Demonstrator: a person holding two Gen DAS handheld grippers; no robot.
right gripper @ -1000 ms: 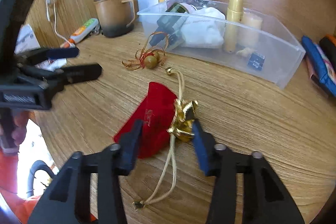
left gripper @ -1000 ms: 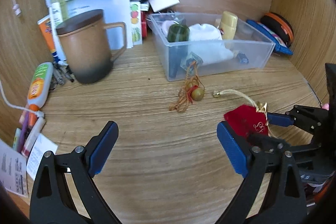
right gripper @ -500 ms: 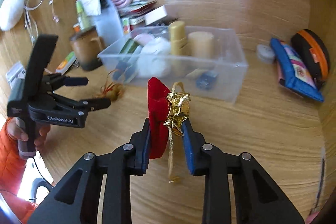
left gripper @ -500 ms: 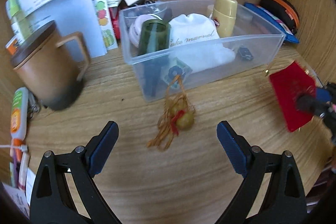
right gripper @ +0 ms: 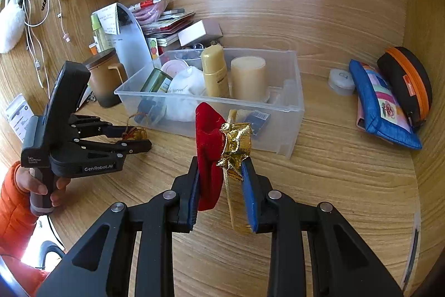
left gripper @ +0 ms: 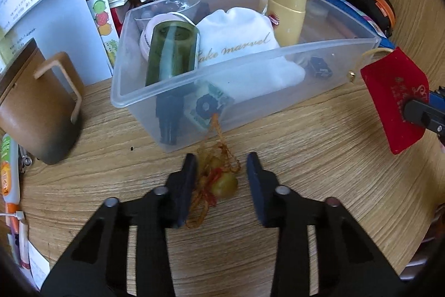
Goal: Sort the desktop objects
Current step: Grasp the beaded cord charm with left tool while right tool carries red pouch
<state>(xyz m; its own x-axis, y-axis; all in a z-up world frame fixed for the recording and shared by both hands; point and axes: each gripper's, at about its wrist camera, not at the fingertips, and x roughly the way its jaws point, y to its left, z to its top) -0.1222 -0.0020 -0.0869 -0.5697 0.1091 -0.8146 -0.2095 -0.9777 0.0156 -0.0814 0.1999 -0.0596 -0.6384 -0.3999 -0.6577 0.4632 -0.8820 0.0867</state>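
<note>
The wooden desk [left gripper: 319, 171] carries a clear plastic bin [left gripper: 250, 68] at 12 o'clock in the left wrist view, holding a white cloth pouch [left gripper: 239, 43], a green glass jar [left gripper: 172, 52] and a tan bottle [left gripper: 289, 7]. A brown mug [left gripper: 36, 107] stands at 9 o'clock. The right gripper [right gripper: 222, 185] is clamped on a red velvet pouch [right gripper: 207, 146] with a gold bow [right gripper: 236, 146] — lifted off the desk, before the bin. The left gripper [left gripper: 222, 185] has its fingers apart, straddling a small tasselled charm [left gripper: 219, 183] lying on the desk just before the bin.
</note>
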